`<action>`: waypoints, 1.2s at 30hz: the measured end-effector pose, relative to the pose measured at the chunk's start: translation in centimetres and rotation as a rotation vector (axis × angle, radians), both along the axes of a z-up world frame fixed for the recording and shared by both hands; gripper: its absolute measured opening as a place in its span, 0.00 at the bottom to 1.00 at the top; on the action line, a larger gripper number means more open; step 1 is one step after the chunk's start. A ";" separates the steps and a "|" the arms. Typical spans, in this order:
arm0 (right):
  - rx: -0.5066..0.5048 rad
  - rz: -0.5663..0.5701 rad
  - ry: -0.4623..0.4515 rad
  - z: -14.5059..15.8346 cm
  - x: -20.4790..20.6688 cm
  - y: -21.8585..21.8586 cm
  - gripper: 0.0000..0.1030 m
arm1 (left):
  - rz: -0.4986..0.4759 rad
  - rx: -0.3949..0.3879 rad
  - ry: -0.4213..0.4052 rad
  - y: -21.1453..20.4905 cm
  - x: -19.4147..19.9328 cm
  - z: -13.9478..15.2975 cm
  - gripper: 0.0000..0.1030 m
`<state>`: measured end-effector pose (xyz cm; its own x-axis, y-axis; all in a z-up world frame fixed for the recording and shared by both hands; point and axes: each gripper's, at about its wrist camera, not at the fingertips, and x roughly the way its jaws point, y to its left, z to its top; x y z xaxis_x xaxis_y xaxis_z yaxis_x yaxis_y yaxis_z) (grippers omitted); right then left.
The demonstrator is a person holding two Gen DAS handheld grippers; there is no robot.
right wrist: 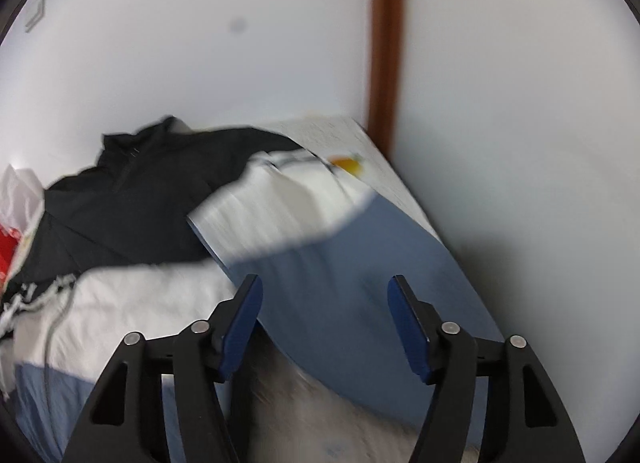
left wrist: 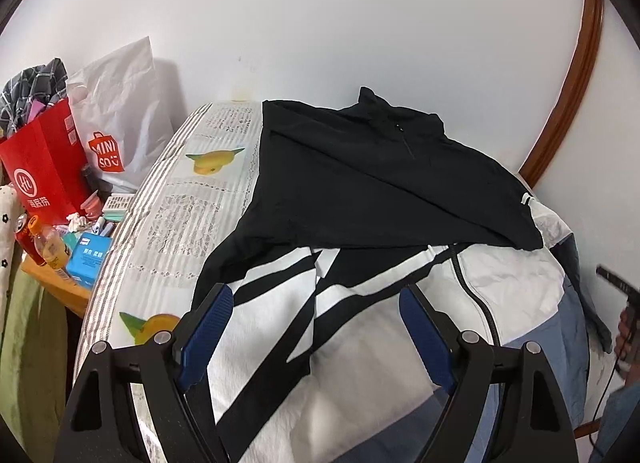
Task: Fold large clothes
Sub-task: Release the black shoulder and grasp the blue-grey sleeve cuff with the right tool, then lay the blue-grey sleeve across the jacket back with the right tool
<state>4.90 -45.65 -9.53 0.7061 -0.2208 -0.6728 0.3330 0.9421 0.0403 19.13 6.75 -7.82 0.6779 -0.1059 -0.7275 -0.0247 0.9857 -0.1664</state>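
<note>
Bed with a newspaper-print sheet (left wrist: 176,223) carries a large zip-front jacket of black, white and blue panels (left wrist: 380,327), spread across most of the mattress, its collar toward the wall. Right sleeve, white and blue (right wrist: 320,239), appears laid over the body, though the right wrist view is smeared by motion. Fabric looks thin, soft and light, probably slippery; it should crease readily and slide on itself. Best holds, in my judgement: sleeve cuff and hem corners, pinched through one layer. Left gripper (left wrist: 316,327) hangs above the striped left front, jaws spread, nothing held. Right gripper (right wrist: 325,315) likewise gapes, empty.
</note>
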 end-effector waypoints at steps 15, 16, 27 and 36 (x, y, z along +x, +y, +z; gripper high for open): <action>0.000 -0.112 0.154 -7.3 -7.5 -3.8 0.64 | -0.021 0.030 0.022 -0.9 -3.8 0.2 0.81; -0.006 -0.111 0.154 -7.6 -7.2 -3.9 0.64 | -0.022 0.032 0.024 -0.9 -4.0 0.1 0.81; -0.032 -0.137 0.170 -9.3 -4.4 -4.8 0.07 | 0.020 0.078 0.070 0.2 -4.3 -1.6 0.81; -0.304 -0.124 0.022 -1.8 -3.7 -0.7 0.03 | 0.082 0.094 0.117 3.2 -3.7 -3.8 0.81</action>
<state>1.21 -46.33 -11.34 0.6472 -0.4972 -0.5779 0.4434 0.8621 -0.2452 15.47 9.99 -11.63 0.5917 0.0184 -0.8059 -0.1192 0.9907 -0.0649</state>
